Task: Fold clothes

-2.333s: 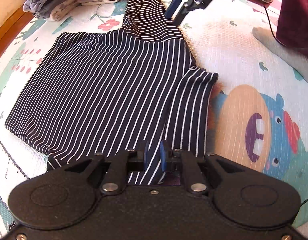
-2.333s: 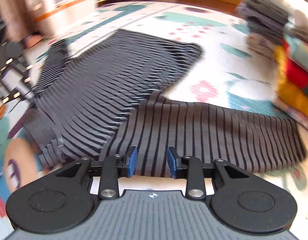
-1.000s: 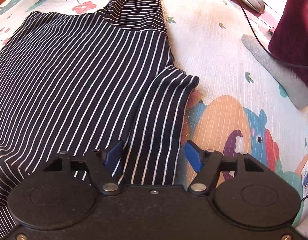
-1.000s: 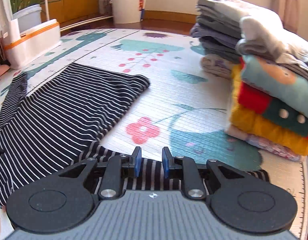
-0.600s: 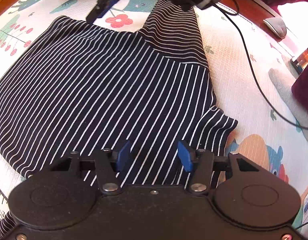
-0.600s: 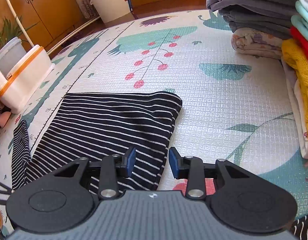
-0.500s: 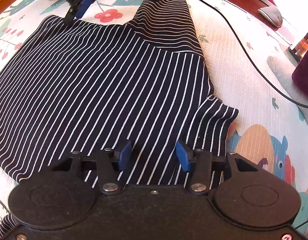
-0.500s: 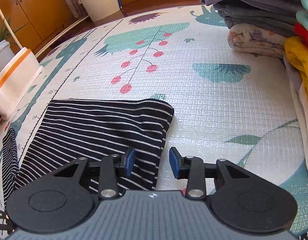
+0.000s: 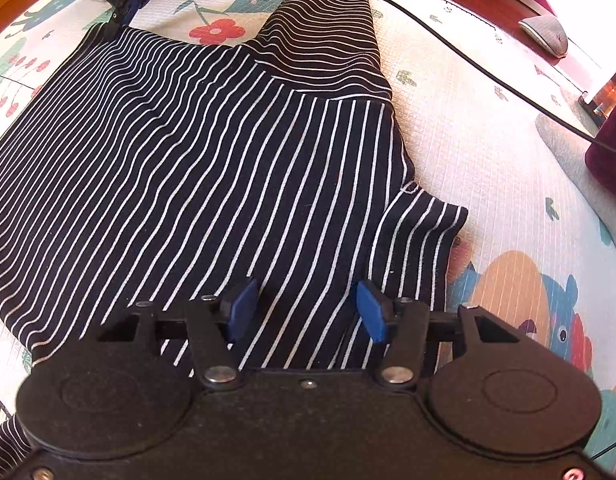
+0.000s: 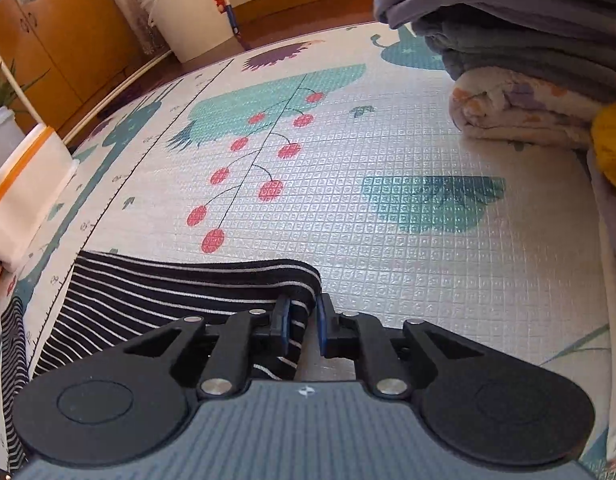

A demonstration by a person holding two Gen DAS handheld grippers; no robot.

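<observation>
A navy shirt with thin white stripes (image 9: 195, 152) lies flat on the play mat, one sleeve (image 9: 332, 40) stretched away and a short sleeve (image 9: 420, 232) at the right. My left gripper (image 9: 308, 310) hovers open over the shirt's near part, with only cloth below its blue pads (image 9: 241, 312). In the right wrist view, the shirt's corner (image 10: 211, 284) sits between the narrowed jaws of my right gripper (image 10: 301, 326), which is shut on it. The right gripper (image 9: 121, 4) also shows at the shirt's far left corner in the left wrist view.
A stack of folded clothes (image 10: 508, 40) stands at the mat's right side. A white bucket (image 10: 187, 12), wooden cabinets (image 10: 59, 40) and a white-orange box (image 10: 23, 192) lie beyond the mat. A black cable (image 9: 488, 72) and a grey slipper (image 9: 546, 34) are to the right.
The left gripper let go of the short sleeve and shifted left, open over the body. The right gripper left the long sleeve, crossed to the shirt's far corner and closed on it.
</observation>
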